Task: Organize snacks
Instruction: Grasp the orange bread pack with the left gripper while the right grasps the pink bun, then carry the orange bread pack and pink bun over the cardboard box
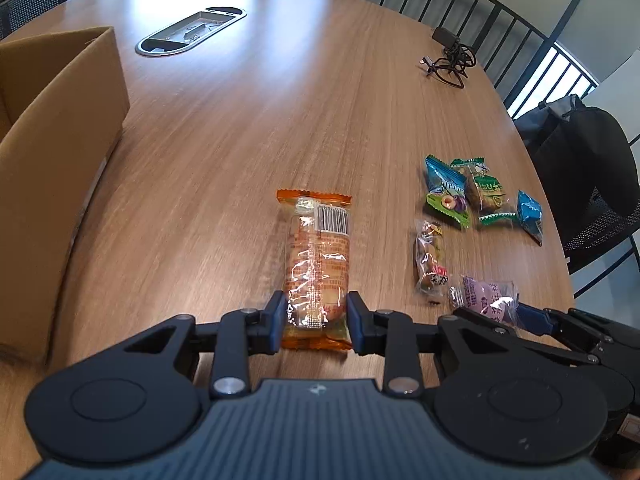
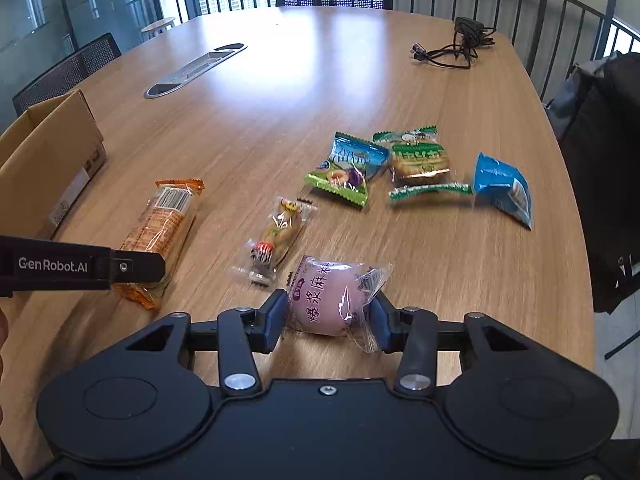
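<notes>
A long orange-ended bread packet [image 1: 316, 248] lies on the wooden table [image 1: 240, 140]. My left gripper [image 1: 316, 320] is shut on its near end, with both blue pads pressed against its sides. In the right wrist view the same packet [image 2: 160, 224] lies at the left, with a left finger [image 2: 136, 268] across it. A round pink bun in a clear wrapper [image 2: 328, 292] sits between the pads of my right gripper [image 2: 328, 316], which is shut on it. Several more snack packets lie beyond it: a clear one [image 2: 276, 236], a blue-green one [image 2: 348, 168], a green one [image 2: 416, 160] and a blue one [image 2: 504, 188].
An open cardboard box [image 1: 52, 160] stands at the table's left. A metal cable port [image 1: 192, 30] is set into the middle of the table. A black charger and cable [image 2: 452, 48] lie far right. A chair with a dark bag [image 2: 600, 160] stands by the right edge.
</notes>
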Demonstrator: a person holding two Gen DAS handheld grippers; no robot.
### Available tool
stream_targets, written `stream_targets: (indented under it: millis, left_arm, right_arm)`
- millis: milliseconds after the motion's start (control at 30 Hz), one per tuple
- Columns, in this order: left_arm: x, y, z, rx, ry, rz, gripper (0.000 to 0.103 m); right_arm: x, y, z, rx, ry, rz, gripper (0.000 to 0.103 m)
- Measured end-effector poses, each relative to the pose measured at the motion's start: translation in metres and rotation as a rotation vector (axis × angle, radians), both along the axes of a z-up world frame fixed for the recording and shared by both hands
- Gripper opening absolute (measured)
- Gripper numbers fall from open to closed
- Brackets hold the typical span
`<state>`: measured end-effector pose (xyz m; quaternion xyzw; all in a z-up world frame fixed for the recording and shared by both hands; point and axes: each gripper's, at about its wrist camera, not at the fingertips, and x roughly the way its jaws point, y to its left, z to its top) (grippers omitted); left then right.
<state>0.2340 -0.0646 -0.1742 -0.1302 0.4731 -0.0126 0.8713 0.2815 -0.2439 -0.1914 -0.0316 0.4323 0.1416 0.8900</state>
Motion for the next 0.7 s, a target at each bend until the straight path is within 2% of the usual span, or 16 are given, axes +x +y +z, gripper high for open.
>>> stream_targets:
  millis: [267,700]
  left_arm:
    - [-0.017,0.011,0.014,-0.007,-0.028,0.018,0.031]
    - [-0.055,0.032,0.060,-0.027,-0.121,0.061,0.031]
  right_arm:
    - [-0.014,-0.005,0.023,0.053,-0.029,-0.036,0.043]
    - [-0.040,-0.009,0.068,0.130,-0.108,-0.060,0.043]
